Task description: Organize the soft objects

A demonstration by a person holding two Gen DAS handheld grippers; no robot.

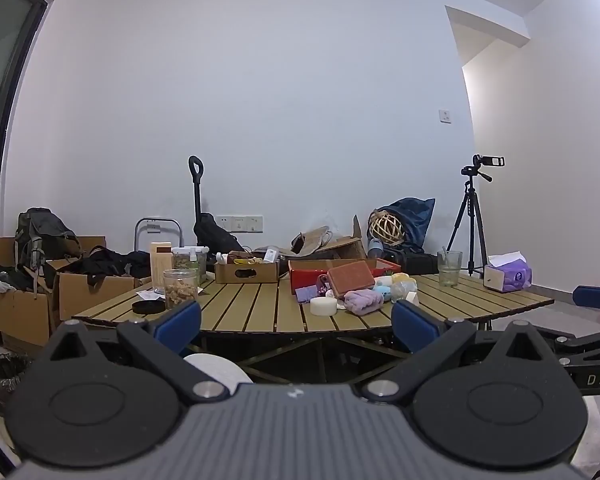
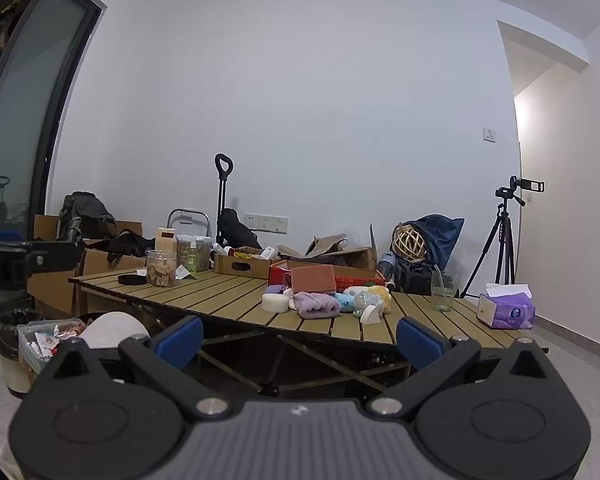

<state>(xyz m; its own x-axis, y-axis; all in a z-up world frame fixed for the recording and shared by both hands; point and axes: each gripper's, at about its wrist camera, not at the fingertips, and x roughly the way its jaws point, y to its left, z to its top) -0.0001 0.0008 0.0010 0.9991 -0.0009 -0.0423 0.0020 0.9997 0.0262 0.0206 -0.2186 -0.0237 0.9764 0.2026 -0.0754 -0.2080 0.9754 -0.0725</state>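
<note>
Left wrist view showed us the pile of soft objects [image 1: 360, 294] heaped near the front edge of the slatted surface [image 1: 240, 304], just before the red box [image 1: 340, 270]. Our left tongs [image 1: 296, 320] and right tongs [image 2: 300, 336] were both released wide, grasping nothing, well short of the pile. We judged the purple towel [image 2: 316, 305] light and limp, best pinched at a thick fold; the white round sponge [image 2: 275, 303] would squash, so we would grip it gently across its sides.
</note>
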